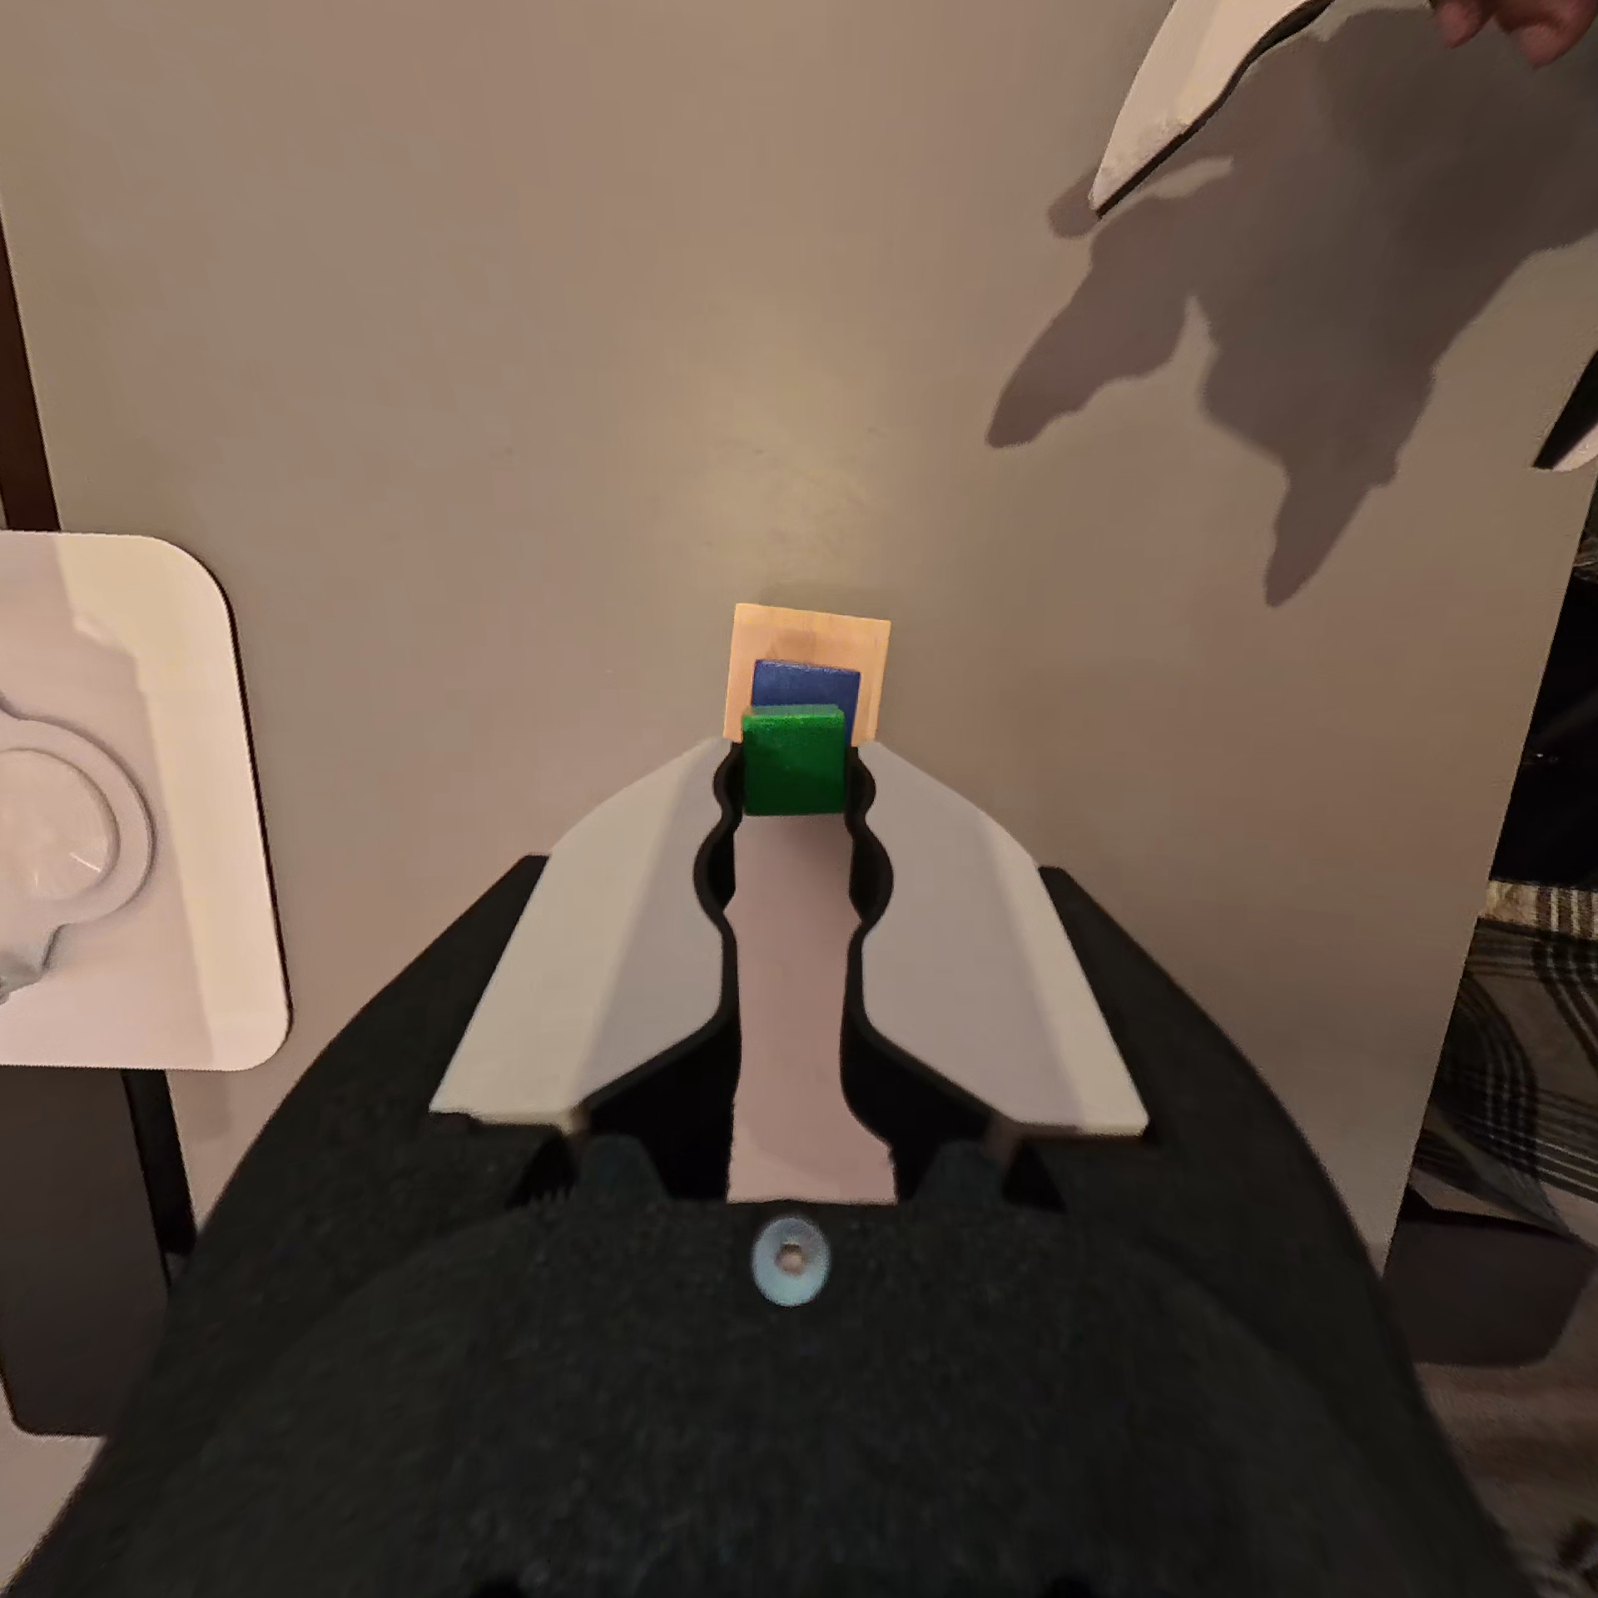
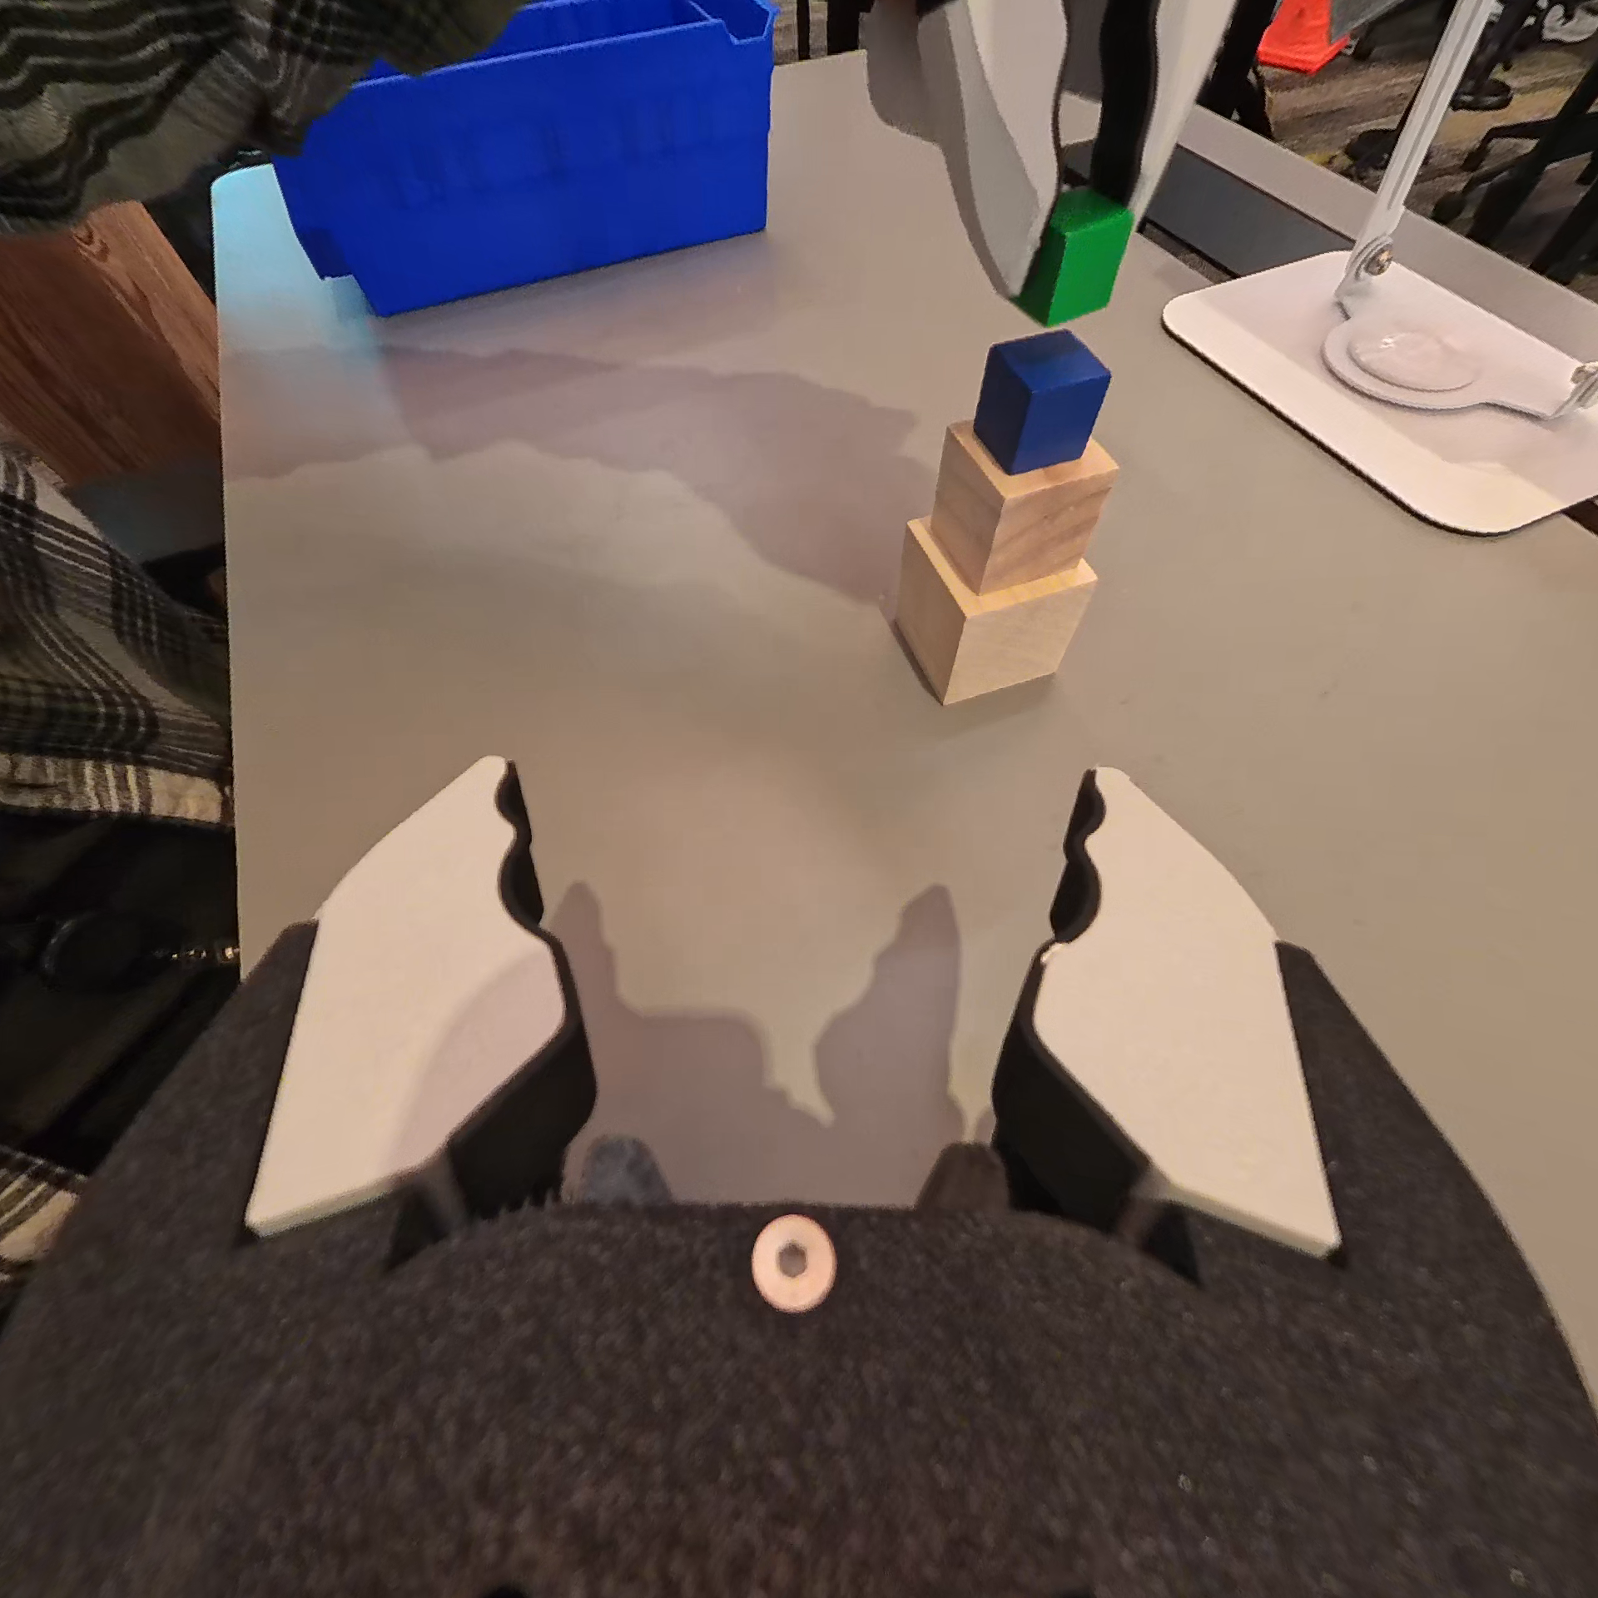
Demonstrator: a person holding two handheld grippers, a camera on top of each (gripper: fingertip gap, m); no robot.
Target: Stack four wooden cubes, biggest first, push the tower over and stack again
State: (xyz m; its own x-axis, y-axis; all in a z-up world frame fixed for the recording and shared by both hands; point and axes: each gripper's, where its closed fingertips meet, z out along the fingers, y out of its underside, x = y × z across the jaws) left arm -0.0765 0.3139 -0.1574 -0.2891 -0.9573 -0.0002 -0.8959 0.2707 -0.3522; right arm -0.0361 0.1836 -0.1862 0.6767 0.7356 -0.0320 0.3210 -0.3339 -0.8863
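Note:
A tower stands on the grey table [image 2: 605, 605]: a large natural wood cube [image 2: 994, 623] at the bottom, a smaller wood cube [image 2: 1020, 510] on it, and a blue cube [image 2: 1042, 402] on top. My left gripper [image 1: 793, 761] is shut on a small green cube [image 1: 793, 761] and holds it just above the blue cube [image 1: 808, 685], not touching; the green cube [image 2: 1077, 255] also shows in the right wrist view. My right gripper [image 2: 795, 795] is open and empty, low over the table, in front of the tower.
A blue plastic bin [image 2: 553, 164] stands at the table's far left. A white lamp base plate [image 2: 1383, 389] lies to the right of the tower and shows in the left wrist view [image 1: 130, 804]. A person's plaid sleeve [image 2: 95, 674] is at the left edge. Tip to tip, the grippers are about 15 cm apart.

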